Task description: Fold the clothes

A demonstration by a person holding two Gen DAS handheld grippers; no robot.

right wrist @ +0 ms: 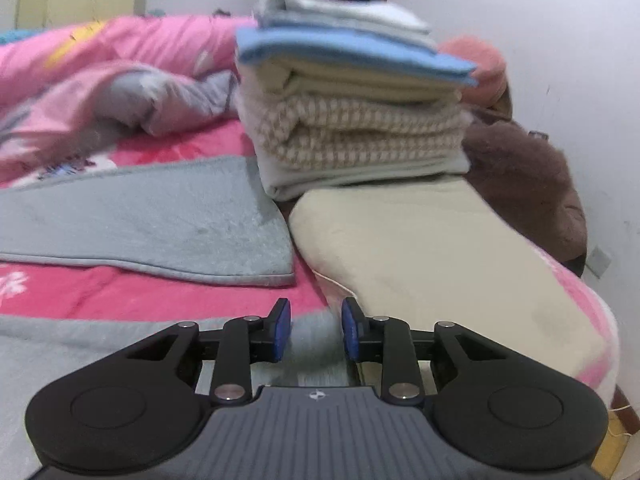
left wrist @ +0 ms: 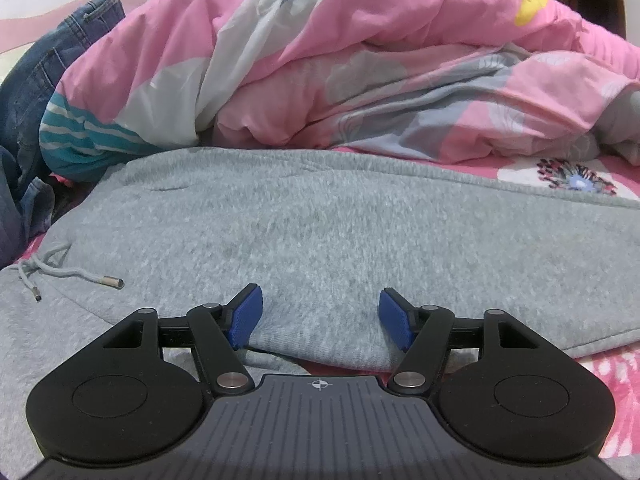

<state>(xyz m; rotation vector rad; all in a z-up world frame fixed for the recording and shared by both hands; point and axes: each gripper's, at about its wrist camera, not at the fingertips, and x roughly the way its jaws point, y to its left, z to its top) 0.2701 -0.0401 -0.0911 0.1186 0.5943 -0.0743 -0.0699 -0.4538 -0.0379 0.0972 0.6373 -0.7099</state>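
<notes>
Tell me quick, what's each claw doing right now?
Left gripper: open, empty, over the grey sweatshirt.
Right gripper: open, holding nothing.

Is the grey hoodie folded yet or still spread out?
Partly folded: the grey hoodie lies flat on the bed, its near edge doubled over in a visible fold, drawstring loose at the left.

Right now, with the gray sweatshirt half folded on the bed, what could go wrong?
1. The drawstring trails loose near the fold edge and could snag or get folded in crooked.
2. The left gripper has its jaws open around a ridge of the gray sweatshirt; closing may grab only the top layer.
3. The folded stack nearby leans and could topple if bumped.
</notes>
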